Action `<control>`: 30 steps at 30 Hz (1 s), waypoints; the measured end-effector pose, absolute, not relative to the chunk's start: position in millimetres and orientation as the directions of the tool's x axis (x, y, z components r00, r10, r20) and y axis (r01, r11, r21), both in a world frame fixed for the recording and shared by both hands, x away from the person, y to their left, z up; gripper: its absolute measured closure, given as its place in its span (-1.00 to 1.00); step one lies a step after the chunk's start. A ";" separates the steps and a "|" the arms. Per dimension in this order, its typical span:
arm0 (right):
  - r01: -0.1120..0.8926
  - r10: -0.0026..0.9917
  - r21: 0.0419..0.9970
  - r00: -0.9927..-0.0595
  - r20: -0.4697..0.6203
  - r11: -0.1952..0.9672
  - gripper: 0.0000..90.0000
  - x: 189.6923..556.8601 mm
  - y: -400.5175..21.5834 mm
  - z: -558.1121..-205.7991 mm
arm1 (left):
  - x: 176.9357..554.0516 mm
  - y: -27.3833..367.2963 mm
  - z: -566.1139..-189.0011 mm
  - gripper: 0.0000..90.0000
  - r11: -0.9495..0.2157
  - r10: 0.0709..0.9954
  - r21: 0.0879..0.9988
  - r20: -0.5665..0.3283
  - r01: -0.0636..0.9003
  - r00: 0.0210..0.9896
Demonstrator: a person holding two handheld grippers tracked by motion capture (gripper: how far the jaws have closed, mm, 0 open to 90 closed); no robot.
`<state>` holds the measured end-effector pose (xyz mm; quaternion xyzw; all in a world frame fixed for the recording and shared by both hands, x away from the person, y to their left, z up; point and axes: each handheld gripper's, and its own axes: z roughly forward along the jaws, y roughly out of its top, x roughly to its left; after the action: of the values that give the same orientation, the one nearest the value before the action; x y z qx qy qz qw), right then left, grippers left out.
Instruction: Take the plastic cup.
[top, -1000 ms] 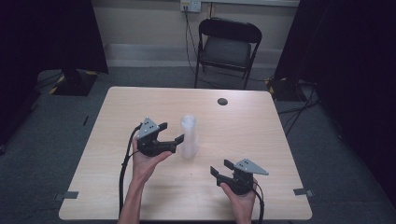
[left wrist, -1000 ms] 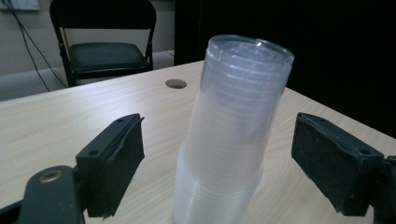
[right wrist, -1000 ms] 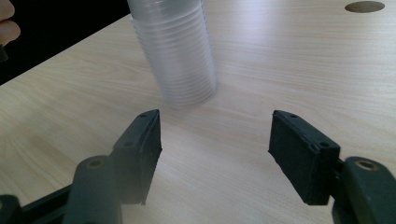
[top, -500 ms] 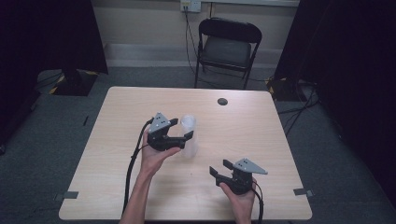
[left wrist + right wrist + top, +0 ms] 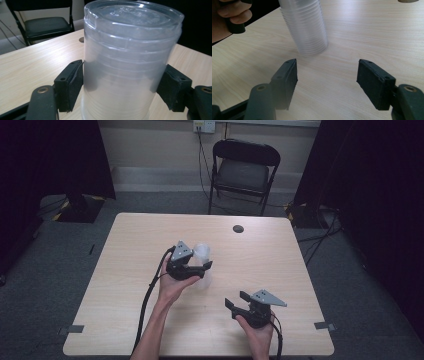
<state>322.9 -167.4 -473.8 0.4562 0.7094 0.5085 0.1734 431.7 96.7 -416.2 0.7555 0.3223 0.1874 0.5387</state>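
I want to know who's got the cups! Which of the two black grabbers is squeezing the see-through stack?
The left gripper: its pads press both sides of the stack of clear cups. The right gripper sits apart, jaws open, nothing between them.

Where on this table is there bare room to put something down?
The table is mostly bare: the left strip beside the left gripper, the far edge around the small dark disc, and the right side beyond the right gripper. It is crowded mid-table, where the left gripper clasps the stack of clear cups.

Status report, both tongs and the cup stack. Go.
Left tongs just closed onto the stack of clear cups, upright on table. Right tongs open, nothing between. Nothing in the way.
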 end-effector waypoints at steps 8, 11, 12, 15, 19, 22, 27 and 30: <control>0.473 0.825 0.879 -0.519 0.223 0.061 -0.30 323.1 -167.7 -474.5 | 434.8 92.8 -424.8 -0.42 -0.236 0.685 0.921 -0.069 0.310 0.725; 0.474 0.825 0.878 -0.519 0.225 0.059 -0.31 323.3 -167.5 -474.9 | 435.9 91.8 -427.8 -0.43 -0.239 0.692 0.918 -0.069 0.317 0.719; 0.477 0.824 0.877 -0.519 0.228 0.059 -0.30 323.3 -167.4 -475.0 | 437.1 92.0 -428.9 -0.43 -0.241 0.693 0.917 -0.068 0.320 0.718; 0.475 0.824 0.878 -0.521 0.225 0.061 -0.31 323.2 -167.2 -475.3 | 438.8 92.0 -430.7 -0.43 -0.235 0.692 0.914 -0.081 0.330 0.717; 0.479 0.822 0.876 -0.521 0.229 0.060 -0.31 323.2 -167.7 -475.6 | 438.3 93.2 -429.2 -0.37 -0.228 0.687 0.921 -0.078 0.316 0.723; 0.478 0.820 0.876 -0.524 0.230 0.059 -0.30 323.2 -168.1 -475.9 | 438.7 94.0 -428.4 -0.36 -0.224 0.686 0.919 -0.088 0.325 0.722; 0.475 0.820 0.878 -0.524 0.229 0.058 -0.30 323.0 -168.2 -475.7 | 436.2 93.9 -421.5 -0.36 -0.217 0.687 0.927 -0.077 0.305 0.723; 0.474 0.818 0.878 -0.527 0.229 0.059 -0.30 322.8 -167.7 -475.4 | 435.6 94.7 -417.7 -0.35 -0.214 0.691 0.931 -0.071 0.297 0.720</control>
<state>322.8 -167.7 -475.4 0.4563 0.7081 0.5119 0.1682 435.6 94.7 -417.7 0.7571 0.3260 0.1839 0.5355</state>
